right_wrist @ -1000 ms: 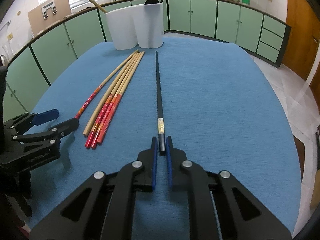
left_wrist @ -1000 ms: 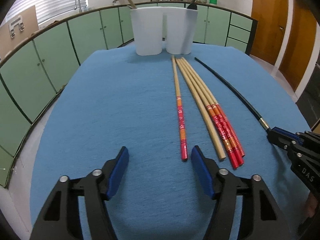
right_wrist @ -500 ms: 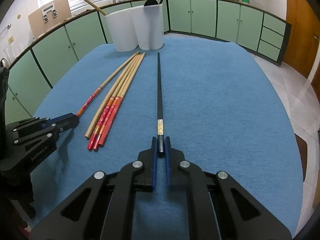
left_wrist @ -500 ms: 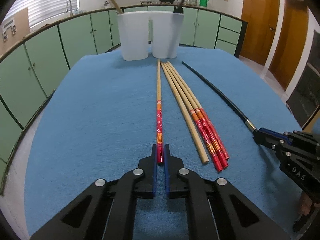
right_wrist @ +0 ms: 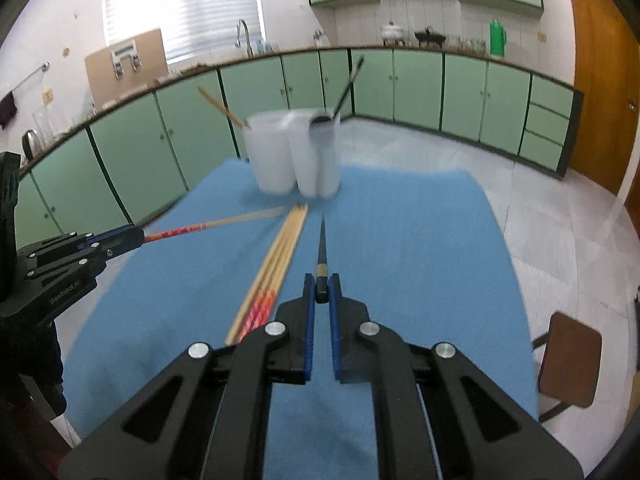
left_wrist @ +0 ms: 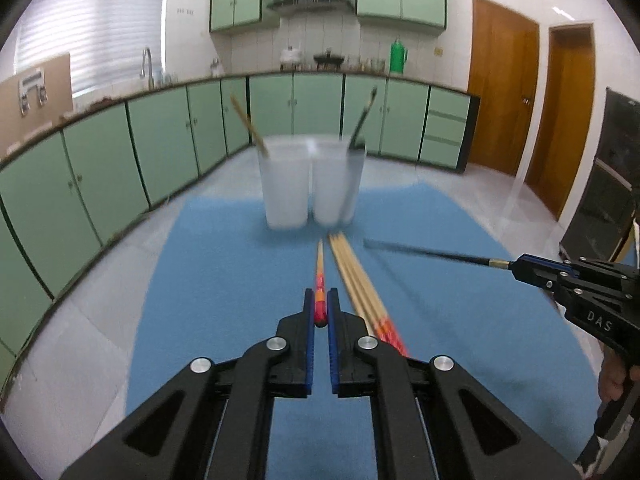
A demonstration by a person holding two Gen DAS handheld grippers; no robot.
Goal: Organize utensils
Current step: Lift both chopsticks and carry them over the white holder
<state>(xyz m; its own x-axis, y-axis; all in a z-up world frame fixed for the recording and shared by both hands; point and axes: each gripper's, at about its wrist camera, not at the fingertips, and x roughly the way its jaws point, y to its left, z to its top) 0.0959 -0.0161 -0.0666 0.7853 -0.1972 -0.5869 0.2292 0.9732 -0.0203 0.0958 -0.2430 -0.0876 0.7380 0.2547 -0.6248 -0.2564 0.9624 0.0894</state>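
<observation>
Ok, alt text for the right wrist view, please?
The right gripper is shut on the black chopstick above the blue mat. At left, the left gripper holds a red-ended chopstick; more chopsticks lie before the white holder.

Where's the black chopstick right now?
The black chopstick is clamped by its butt end in the right gripper, lifted off the blue cloth, right of the bamboo chopsticks, with its tip aimed toward the white holder.
</observation>
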